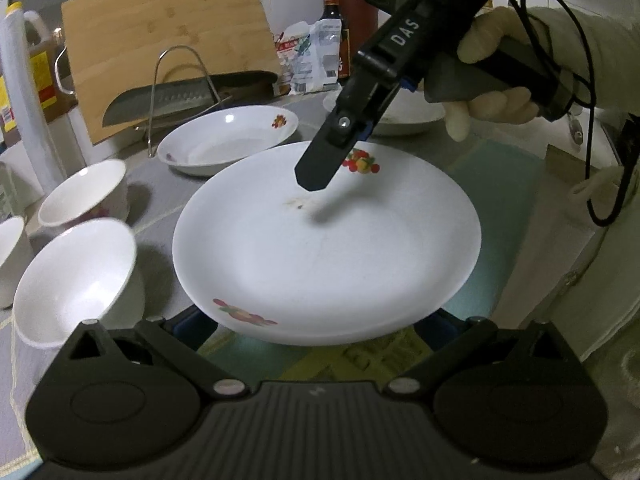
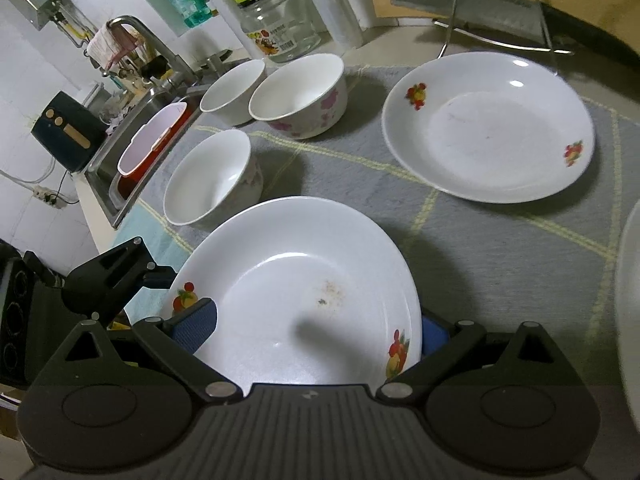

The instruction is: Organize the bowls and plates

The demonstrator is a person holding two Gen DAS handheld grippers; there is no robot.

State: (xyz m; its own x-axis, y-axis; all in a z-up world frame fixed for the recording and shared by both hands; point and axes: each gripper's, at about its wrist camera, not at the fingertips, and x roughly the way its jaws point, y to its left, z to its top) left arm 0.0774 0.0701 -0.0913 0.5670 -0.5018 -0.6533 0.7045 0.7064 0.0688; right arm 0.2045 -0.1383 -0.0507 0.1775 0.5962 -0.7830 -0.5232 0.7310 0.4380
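Observation:
A large white plate with fruit prints lies over the checked mat. My left gripper is open, and its fingers run under the plate's near rim; I cannot tell if the plate rests on them. My right gripper is open across the opposite rim. One blue pad sits over the inside and the other finger is behind the rim. A second plate and a third plate lie beyond. Three white bowls stand on the left.
A cleaver rests on a wire rack before a leaning wooden board. Bottles and a glass jar line the back wall. A steel sink holding a red tub lies past the bowls. A gloved hand holds the right gripper.

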